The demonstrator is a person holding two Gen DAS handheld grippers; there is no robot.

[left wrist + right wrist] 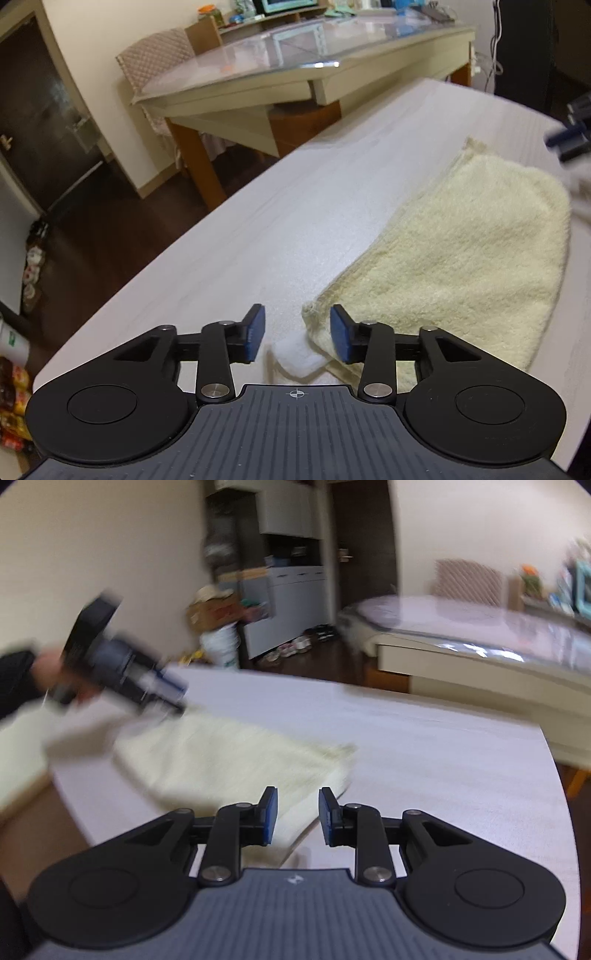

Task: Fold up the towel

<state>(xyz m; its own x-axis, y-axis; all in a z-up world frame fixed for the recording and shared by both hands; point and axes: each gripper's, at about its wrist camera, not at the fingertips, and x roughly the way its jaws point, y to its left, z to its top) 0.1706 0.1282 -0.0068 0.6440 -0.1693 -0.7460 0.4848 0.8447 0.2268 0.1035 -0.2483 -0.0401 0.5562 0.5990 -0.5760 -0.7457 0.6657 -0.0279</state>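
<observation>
So the pale yellow towel (443,251) is lying folded on the white table (258,221). Left gripper (297,334) sits at the towel's near corner, jaws apart, holding nothing, with the white tag (295,356) between them. Right gripper (297,816) is over the towel's other edge, jaws partly open, empty too. No containers on the table.
</observation>
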